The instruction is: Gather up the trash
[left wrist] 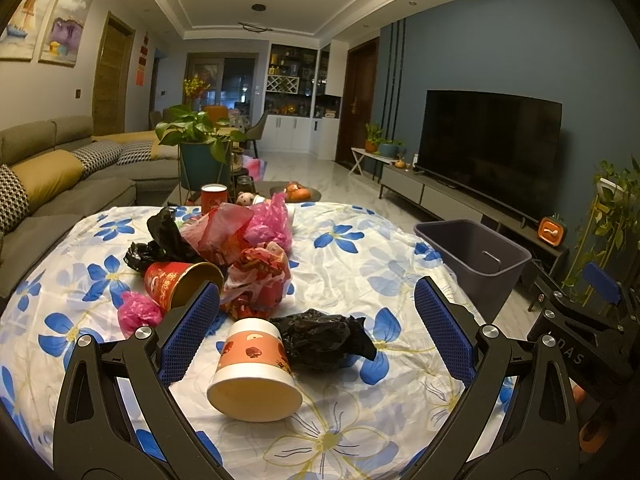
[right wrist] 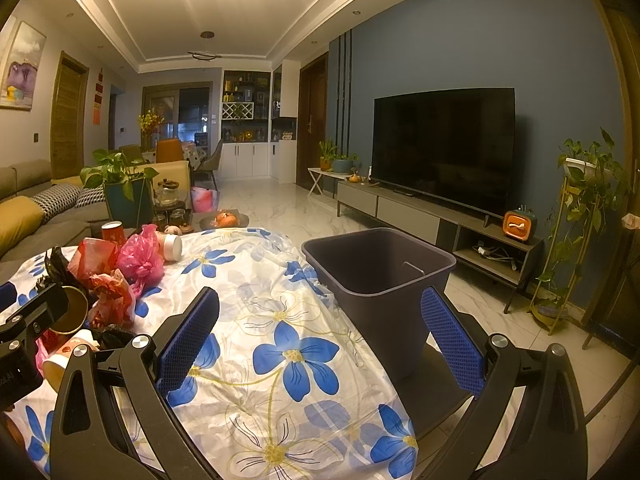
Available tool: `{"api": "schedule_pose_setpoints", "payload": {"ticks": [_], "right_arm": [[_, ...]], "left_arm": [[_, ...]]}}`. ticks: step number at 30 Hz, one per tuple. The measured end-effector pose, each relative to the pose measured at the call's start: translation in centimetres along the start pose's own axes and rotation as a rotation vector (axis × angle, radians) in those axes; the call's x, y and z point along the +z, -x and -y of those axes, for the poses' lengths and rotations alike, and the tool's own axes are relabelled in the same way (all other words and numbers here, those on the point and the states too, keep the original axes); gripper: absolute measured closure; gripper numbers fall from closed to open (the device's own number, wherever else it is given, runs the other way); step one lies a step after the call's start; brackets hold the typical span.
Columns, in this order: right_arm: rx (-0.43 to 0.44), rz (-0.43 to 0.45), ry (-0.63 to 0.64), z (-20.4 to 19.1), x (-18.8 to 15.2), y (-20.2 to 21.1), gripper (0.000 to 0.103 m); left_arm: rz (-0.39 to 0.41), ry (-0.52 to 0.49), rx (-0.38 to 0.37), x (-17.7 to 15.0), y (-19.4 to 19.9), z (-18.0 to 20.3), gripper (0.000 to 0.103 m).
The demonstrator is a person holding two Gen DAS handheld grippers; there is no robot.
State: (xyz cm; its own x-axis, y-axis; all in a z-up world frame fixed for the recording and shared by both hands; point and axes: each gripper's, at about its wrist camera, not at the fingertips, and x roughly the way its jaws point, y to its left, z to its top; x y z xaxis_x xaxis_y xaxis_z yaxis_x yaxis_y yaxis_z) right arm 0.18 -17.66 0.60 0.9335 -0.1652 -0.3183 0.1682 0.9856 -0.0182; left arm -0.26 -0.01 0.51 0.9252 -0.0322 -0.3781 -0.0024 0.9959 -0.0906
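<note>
Trash lies on a table with a blue-flowered cloth (left wrist: 352,264). A tipped white and orange paper cup (left wrist: 256,368) lies between the fingers of my open left gripper (left wrist: 316,308), with a crumpled black bag (left wrist: 320,338) just behind it. Further back are a tipped red paper cup (left wrist: 180,284), red wrappers (left wrist: 256,276), pink bags (left wrist: 268,220) and another black bag (left wrist: 164,236). A dark grey bin (right wrist: 380,276) stands on the floor beside the table's right edge. My right gripper (right wrist: 320,308) is open and empty over the cloth (right wrist: 280,320), near the bin.
A sofa (left wrist: 60,184) runs along the left. A potted plant (left wrist: 200,148) and a low table with fruit (left wrist: 296,194) stand beyond the table. A TV (right wrist: 444,148) on a low cabinet and a plant stand (right wrist: 576,232) line the right wall.
</note>
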Motion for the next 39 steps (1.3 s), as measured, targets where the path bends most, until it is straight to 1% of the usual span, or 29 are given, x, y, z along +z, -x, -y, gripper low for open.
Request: {"api": "schedule_pose_setpoints", "payload": {"ticks": [3,4,39], "right_arm": [[0.0,-0.001,0.001,0.1,-0.1,0.0,0.005],[0.006,0.0,0.002,0.3,-0.7,-0.2,0.005],[0.015,-0.001,0.005,-0.2,-1.3,-0.3,0.005]], "left_arm": [[0.001,-0.001,-0.002,-0.1,0.1,-0.1,0.007],[0.001,-0.001,-0.002,-0.1,0.1,-0.1,0.007],[0.005,0.005,0.003,-0.1,-0.3,-0.9,0.007]]}}
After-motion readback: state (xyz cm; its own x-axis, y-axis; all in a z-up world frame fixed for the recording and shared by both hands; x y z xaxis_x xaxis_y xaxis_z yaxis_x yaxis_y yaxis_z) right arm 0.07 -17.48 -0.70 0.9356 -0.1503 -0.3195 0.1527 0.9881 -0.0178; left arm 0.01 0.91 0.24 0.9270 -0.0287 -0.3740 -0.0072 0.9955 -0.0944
